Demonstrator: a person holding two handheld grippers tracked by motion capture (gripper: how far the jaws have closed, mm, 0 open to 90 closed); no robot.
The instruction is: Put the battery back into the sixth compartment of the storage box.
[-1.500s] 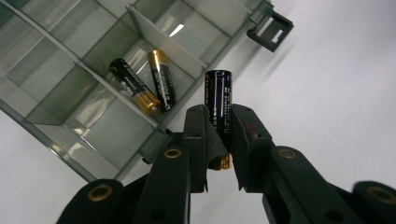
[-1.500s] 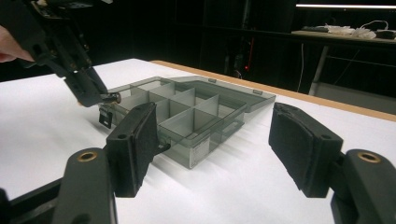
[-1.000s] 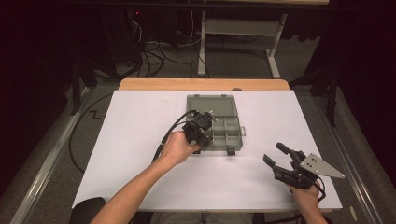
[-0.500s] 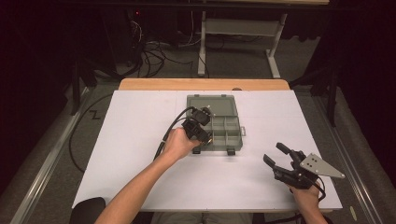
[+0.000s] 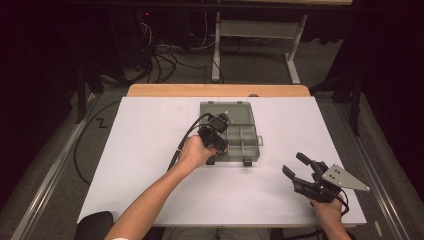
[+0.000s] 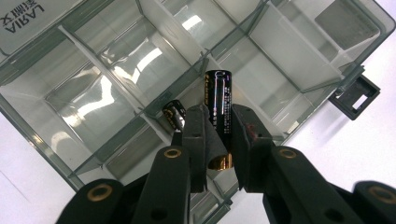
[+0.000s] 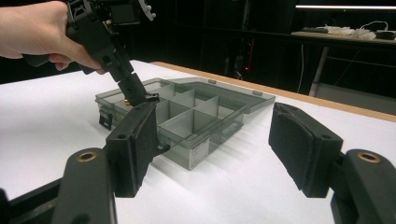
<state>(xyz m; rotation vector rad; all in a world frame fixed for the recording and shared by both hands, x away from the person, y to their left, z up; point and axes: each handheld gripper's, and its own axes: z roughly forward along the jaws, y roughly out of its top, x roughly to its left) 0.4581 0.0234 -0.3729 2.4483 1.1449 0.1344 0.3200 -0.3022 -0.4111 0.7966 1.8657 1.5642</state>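
Note:
My left gripper (image 6: 218, 122) is shut on a black battery (image 6: 218, 91) with a gold end, pointing down into a grey clear compartment box (image 6: 107, 70). A second black battery (image 6: 172, 113) lies in the box just beside the jaws, partly hidden by them. In the high view the left gripper (image 5: 218, 142) hangs over the front left cells of the box (image 5: 252, 150), whose lid lies open at the back. My right gripper (image 5: 294, 165) is open and holds nothing, low over the table at the front right, facing the box (image 7: 196, 135) and the left gripper (image 7: 135, 95).
A white sheet (image 5: 140, 150) covers the table, with a wooden edge (image 5: 215, 90) at the back. The box's black latches (image 6: 355, 95) stick out at its front. The left gripper's cable (image 5: 187, 135) loops over the sheet beside the hand.
The left gripper has shifted only slightly over the box, still holding the battery. The right gripper has stayed where it was.

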